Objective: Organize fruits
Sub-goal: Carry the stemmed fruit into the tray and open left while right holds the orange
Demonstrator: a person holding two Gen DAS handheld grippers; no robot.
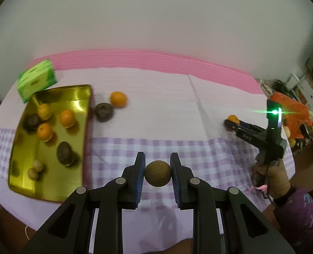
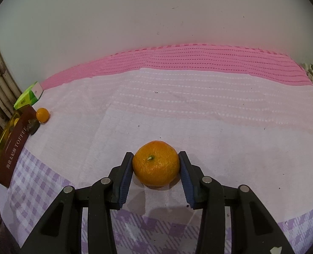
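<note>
left gripper (image 1: 157, 174): brown ball (image 1: 157, 173) clamped, tray (image 1: 83, 148) toward counter's left edge | right gripper (image 2: 156, 165): fingers closed on orange (image 2: 156, 163)

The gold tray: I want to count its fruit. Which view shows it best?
Left wrist view: the gold tray lies open from above, fruit visible. The right wrist view shows only its side, edge-on at far left.

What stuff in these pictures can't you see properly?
- Left wrist view: the fruit in the gold tray is blurred; the dark ones can't be named.
- Left wrist view: the right gripper hides most of its orange.
- Right wrist view: the tray sits edge-on at the frame's left edge, so its wall hides the contents.
</note>
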